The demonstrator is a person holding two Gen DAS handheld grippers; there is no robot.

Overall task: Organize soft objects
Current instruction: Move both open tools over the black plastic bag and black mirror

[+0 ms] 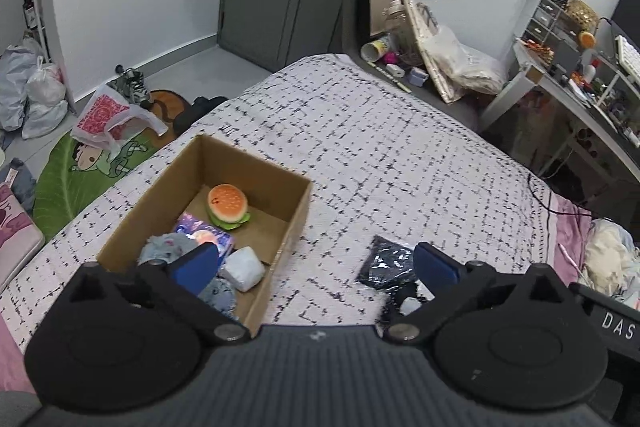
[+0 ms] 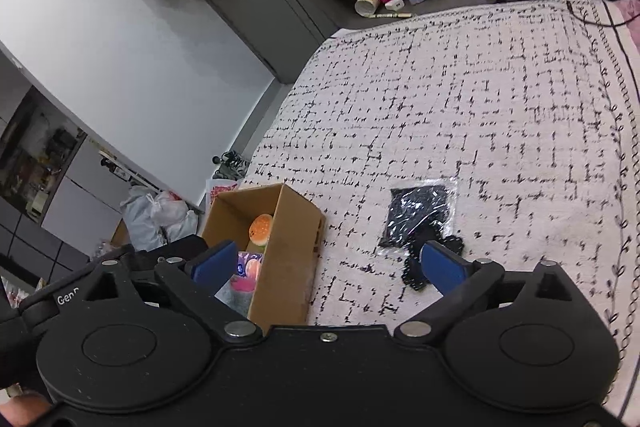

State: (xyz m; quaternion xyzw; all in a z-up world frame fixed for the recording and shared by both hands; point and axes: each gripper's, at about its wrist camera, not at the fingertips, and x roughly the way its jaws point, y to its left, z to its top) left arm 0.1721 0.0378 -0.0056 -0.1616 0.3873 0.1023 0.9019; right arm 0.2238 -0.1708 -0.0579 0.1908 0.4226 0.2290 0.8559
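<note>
left wrist view: the left gripper (image 1: 316, 263) hangs over the bed (image 1: 400, 155) with its blue pads spread wide and nothing between them. the cardboard box (image 1: 296, 211) sits on the patterned cover toward the bed's left edge, and the left pad overlaps its near end. inside it lie a burger plush (image 1: 227, 205), a purple packet (image 1: 208, 233), a white soft block (image 1: 244, 269) and blue-grey cloth (image 1: 168, 247). a black item in a clear bag (image 1: 384, 263) lies on the cover to the right of the box, apart from it — just beside the right pad, partly hidden by it.

right wrist view: the right gripper (image 2: 326, 265) is likewise wide apart and grips nothing. the box (image 2: 292, 247) is near the bed's left edge, by the left pad; the burger plush (image 2: 261, 228) shows inside. the bagged black item (image 2: 420, 215) lies flat on the cover (image 2: 480, 107) ahead of the right pad, with a second black piece (image 2: 436, 259) at its near edge, touching that pad as far as i can tell.
</note>
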